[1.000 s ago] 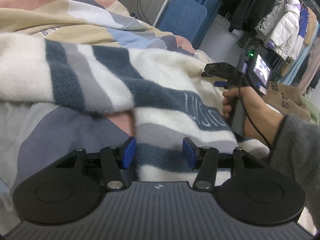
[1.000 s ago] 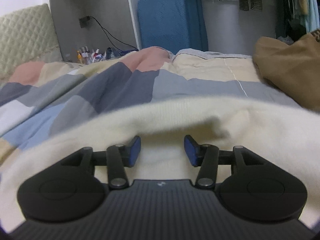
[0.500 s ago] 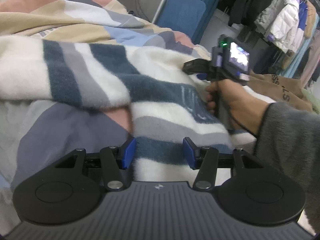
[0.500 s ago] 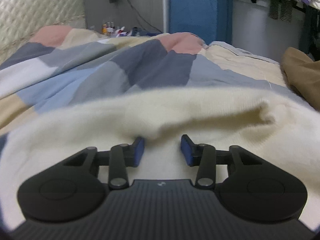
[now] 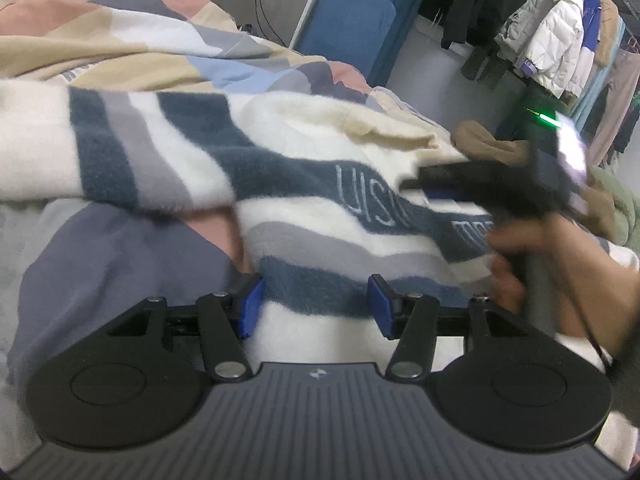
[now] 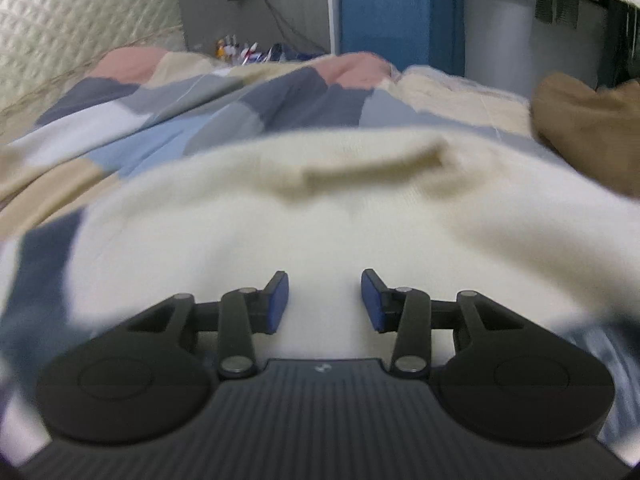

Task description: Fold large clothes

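Left wrist view: left gripper (image 5: 314, 304) spread wide over the near hem of a striped sweater (image 5: 304, 208) lying across the patchwork duvet (image 5: 120, 248), pinching nothing. Far right, blurred right gripper (image 5: 416, 184) above the sweater's chest lettering.

Right wrist view: right gripper (image 6: 324, 300) spread apart, low over the cream collar area of the sweater (image 6: 320, 216). Brown garment (image 6: 584, 120) far right on the duvet (image 6: 200, 116).

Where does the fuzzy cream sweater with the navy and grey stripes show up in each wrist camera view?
Left wrist: the fuzzy striped sweater fills the middle, spread on the bed, running under the open left gripper.
Right wrist: only its cream part shows, across the lower middle, ahead of the open right gripper.
Shared landmark: the brown garment at the right; also the patchwork quilt.
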